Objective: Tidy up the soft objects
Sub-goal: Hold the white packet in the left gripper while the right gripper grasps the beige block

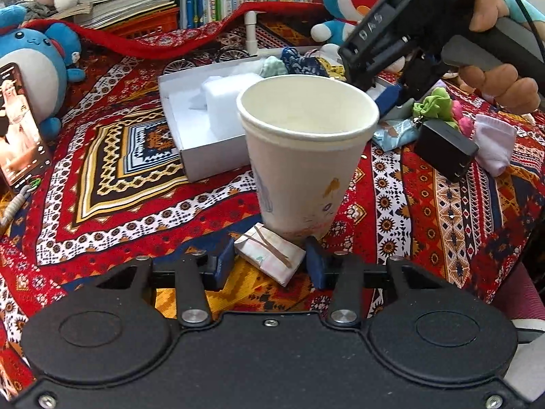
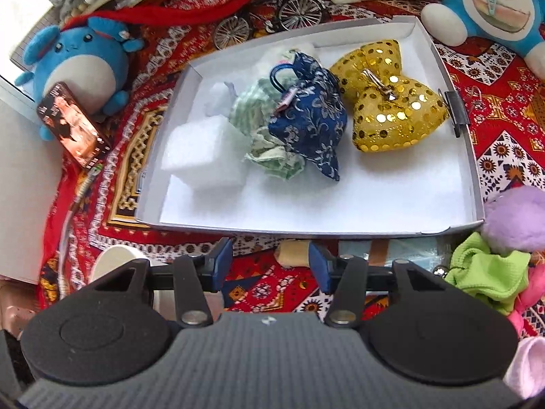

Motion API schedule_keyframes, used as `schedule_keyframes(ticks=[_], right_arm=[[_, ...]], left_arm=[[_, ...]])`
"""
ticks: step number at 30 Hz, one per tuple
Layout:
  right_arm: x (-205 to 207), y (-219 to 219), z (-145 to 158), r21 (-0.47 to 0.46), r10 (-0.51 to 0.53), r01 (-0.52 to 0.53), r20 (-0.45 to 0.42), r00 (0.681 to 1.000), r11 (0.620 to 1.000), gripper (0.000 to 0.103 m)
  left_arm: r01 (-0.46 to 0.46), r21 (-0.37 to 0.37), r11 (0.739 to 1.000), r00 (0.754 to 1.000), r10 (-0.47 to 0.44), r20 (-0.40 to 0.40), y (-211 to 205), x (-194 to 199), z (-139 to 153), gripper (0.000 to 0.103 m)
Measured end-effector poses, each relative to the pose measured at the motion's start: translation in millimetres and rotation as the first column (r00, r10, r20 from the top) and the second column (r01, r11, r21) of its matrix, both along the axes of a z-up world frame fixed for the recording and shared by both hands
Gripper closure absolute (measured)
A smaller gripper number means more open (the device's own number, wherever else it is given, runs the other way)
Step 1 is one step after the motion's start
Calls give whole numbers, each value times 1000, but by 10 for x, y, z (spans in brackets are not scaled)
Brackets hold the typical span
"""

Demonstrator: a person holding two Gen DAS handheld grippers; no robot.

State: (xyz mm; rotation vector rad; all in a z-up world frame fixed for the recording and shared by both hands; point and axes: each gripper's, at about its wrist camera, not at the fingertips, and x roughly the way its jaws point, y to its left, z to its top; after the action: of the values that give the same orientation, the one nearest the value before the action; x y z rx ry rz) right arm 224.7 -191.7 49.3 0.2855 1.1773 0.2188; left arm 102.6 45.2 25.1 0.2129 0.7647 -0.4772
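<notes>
Soft objects mostly sit in the white box (image 2: 460, 156) already: inside it, L to R, a white foam block (image 2: 201, 156), a green-striped cloth (image 2: 269, 136), a navy floral pouch (image 2: 310, 116), then a gold sequin bow (image 2: 385, 102) w/ a metal clip. Just outside the box's right front corner wait a lime-green cloth (image 2: 483, 272) and a lilac plush (image 2: 514, 218), not yet sorted.

Over to the left gripper (image 1: 269, 259), well in front of the box: jaws part-spread, a small folded packet (image 1: 269, 250) bound w/ rubber bands between them. It looks touched by the left pad only, w/ a gap at the right pad, so not pinched. A paper cup (image 1: 306, 156) stands upright just behind the packet, between it and the box.

Right gripper (image 2: 270, 266) hovers at the box's near wall, jaws part-spread, nothing between the pads; a tan scrap lies on the cloth below, apart from them.

To do this well, probably: square the left jaws on the packet's short sides, squeeze before lifting, and keep clear of the cup, since a nudge would tip it. Then carry it past the cup into the bare front area of the box.

Writing: "DAS" reads on the right gripper's body in the left view. Book spines behind the box are too small to read.
</notes>
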Motion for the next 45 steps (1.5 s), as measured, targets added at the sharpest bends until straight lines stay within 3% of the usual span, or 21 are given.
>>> schedule_keyframes(ticks=[10,14,16,19,25,28,32,37,39,45], right_arm=[[56,201,-133,-142,-10,6,-29,1000,990,47],[73,243,-168,-163,-5,0,-33,999,987,46],[55,249,-158,-165,-1,-3,-26,1000,986,50],[40,245,-154,-172,-4,1,-16,1000,985,69],[-47,206,-120,-151,13,-10,19,1000,989,70],[-125,148,-73,-135,20,-15,37,999,991,70],[-258,71,-1,-107,32,-24,77,996,994,69],[-413,16,47,-127,47,-30,130,990,991,69],[-453,-21,60,-124,44,-27,140,989,992,69],[-486,-177,87,-73,14,-3,159,987,997,69]], left_arm=[[-38,-12,999,999,38,-8,97,-100,54,60],[-50,-4,999,999,50,-5,98,-143,50,53],[-54,-8,999,998,54,-16,99,-165,45,49],[-33,-5,999,999,33,-22,85,-224,32,49],[7,-25,1000,1000,-8,-26,98,-331,84,53],[-2,18,1000,999,2,33,104,-347,123,46],[21,93,995,997,-27,66,98,-244,84,45],[27,93,995,998,-32,52,78,-118,18,51],[30,72,997,999,-33,39,74,-101,10,62],[-29,73,997,999,28,21,83,-72,63,62]])
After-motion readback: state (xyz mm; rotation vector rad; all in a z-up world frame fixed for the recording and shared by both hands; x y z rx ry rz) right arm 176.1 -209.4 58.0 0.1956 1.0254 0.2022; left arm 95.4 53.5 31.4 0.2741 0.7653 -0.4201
